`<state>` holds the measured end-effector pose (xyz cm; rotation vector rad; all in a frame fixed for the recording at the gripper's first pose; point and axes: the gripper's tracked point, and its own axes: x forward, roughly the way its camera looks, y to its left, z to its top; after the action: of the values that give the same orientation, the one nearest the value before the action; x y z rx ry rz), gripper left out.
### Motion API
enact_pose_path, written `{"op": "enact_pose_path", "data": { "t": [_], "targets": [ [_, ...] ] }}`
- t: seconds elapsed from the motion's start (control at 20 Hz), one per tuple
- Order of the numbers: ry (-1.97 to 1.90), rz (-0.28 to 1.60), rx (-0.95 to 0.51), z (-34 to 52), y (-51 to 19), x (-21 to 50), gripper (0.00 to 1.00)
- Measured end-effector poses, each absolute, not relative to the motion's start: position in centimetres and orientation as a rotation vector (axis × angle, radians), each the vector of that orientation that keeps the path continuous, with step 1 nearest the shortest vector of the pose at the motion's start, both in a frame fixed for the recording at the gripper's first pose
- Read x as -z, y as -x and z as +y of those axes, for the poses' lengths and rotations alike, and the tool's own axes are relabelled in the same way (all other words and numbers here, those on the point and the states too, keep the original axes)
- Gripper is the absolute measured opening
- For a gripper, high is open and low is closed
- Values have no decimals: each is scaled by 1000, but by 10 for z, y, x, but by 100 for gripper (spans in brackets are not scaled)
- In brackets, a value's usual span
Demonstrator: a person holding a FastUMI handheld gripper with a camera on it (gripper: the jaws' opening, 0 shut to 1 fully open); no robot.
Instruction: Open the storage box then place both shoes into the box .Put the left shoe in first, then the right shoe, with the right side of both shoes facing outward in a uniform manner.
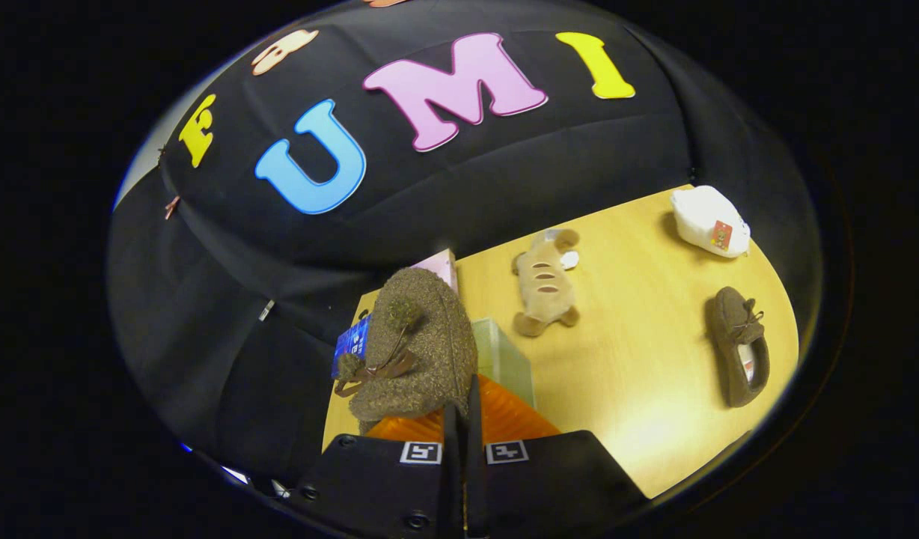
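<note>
Jaws clenched on the brown moccasin (pixel 418 352), carried above the storage box (pixel 504 359) (orange base visible) for loading; second moccasin (pixel 740 344) waits on the table (pixel 639 314).

Storage box (pixel 504 359) largely hidden behind held shoe (pixel 414 352), only a clear corner and orange part showing at 3 o'clock of it. Blue packet (pixel 352 343) and pink box (pixel 441 263) mostly covered by same shoe. Contact of tongs (pixel 463 419) with shoe heel unclear. Tag on white bundle (pixel 710 221) too small to tell.
</note>
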<state>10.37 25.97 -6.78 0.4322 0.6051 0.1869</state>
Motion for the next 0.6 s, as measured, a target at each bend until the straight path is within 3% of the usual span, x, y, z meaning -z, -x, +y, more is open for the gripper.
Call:
{"op": "enact_pose_path", "data": {
  "t": [0.3,0.6],
  "targets": [
    [-383,699,-192,330,-116,110,7],
    [-333,816,-83,345,-129,174,8]
  ]
}}
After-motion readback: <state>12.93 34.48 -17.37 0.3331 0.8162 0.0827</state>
